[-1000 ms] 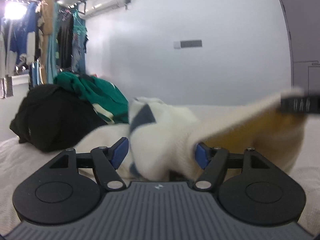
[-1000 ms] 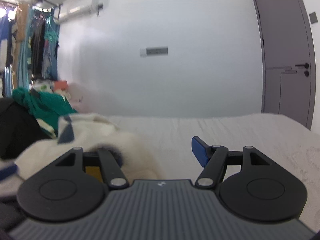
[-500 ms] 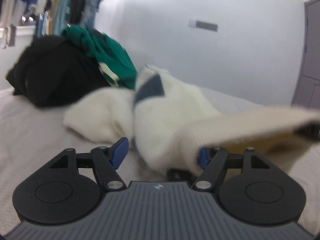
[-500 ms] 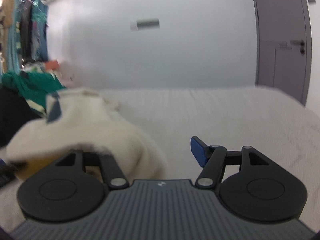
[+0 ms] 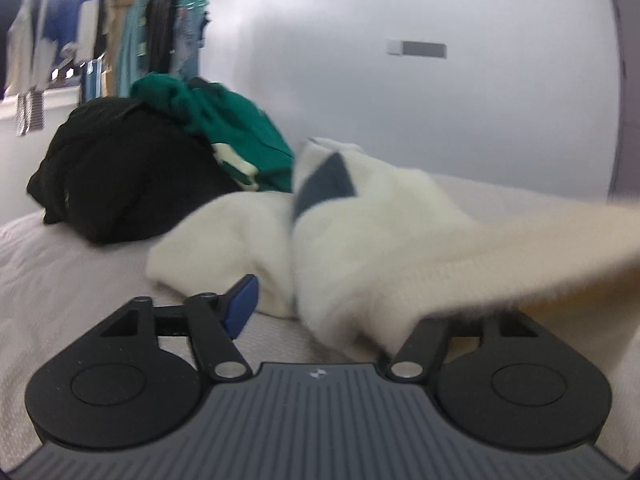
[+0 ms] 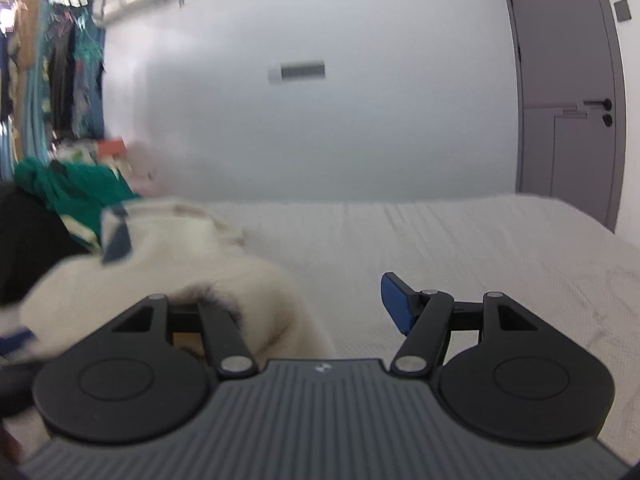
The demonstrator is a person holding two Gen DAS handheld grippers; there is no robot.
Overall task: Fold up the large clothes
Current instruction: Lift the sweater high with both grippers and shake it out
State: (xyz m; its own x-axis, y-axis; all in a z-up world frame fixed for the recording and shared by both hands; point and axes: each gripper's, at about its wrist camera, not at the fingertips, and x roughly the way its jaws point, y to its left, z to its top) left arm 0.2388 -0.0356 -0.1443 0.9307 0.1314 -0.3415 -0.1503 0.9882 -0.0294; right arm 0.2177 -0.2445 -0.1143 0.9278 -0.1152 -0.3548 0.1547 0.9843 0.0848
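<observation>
Bed [image 6: 440,248]: cream sweater [image 5: 380,232] between closing left gripper [image 5: 332,300] jaws.

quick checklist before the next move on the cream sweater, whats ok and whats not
1. Left tool has cloth between its fingers: ok, cream sweater lies there; jaws closing.
2. Left tool's pads press on it: cannot tell, one pad is buried under knit.
3. Right tool grips the sweater: cannot tell, cloth drapes over one finger, the blue pad on the other stands bare.
4. Sweater flat: not ok, bunched.
5. Bed has room to spread it: ok.
6. Black garment and green garment apart from the sweater: not ok, piled right against it.
</observation>
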